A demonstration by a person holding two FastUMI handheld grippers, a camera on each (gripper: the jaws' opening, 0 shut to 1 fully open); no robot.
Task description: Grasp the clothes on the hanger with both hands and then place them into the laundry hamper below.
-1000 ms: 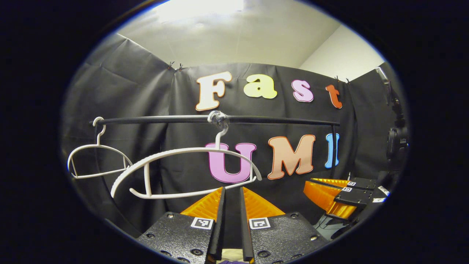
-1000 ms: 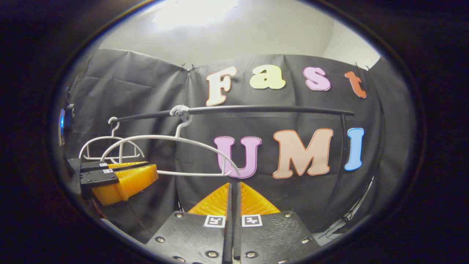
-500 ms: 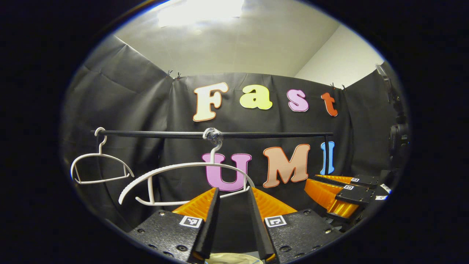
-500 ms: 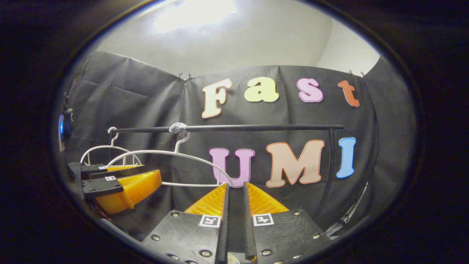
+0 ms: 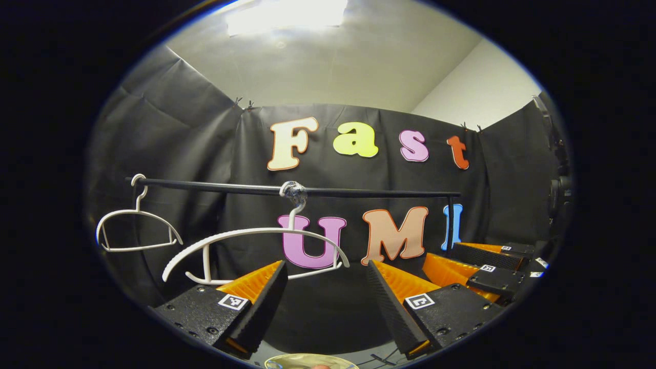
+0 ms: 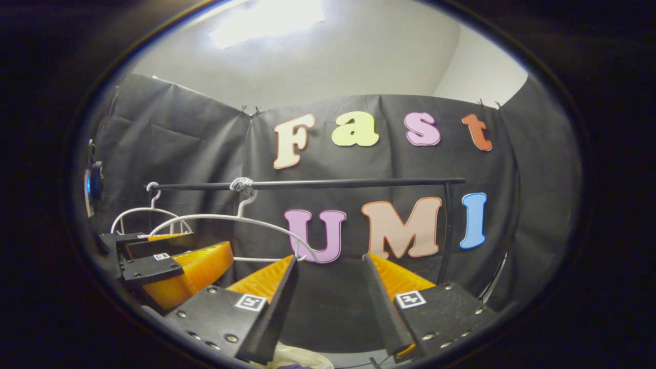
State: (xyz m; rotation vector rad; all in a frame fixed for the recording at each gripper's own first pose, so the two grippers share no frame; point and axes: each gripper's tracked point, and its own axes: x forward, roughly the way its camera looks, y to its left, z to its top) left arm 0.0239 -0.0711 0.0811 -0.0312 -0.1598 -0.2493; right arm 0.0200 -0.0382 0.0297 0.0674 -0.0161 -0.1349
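My left gripper [image 5: 325, 266] stands open, with nothing between its fingers. The right gripper [image 6: 330, 259] is open as well, its jaws wide apart. A bare white hanger [image 5: 256, 241] hangs from the black rail [image 5: 359, 192] just beyond the left gripper's fingers, and the same hanger [image 6: 230, 220] shows in the right gripper view. A strip of pale cloth [image 6: 294, 357] with a purple patch peeks out at the bottom edge, below the right gripper. A pale curved edge [image 5: 307, 361] lies under the left gripper; I cannot tell whether it is cloth or a hamper's rim.
A second, smaller white hanger [image 5: 136, 225] hangs empty at the rail's left end. The other gripper [image 5: 482, 266] sits close on the right of the left gripper view, and its counterpart [image 6: 174, 261] on the left of the right gripper view. A rail post [image 6: 447, 220] stands at right.
Both grippers went from shut to wide open. The rail and hangers sit a little lower in both views than a second ago.
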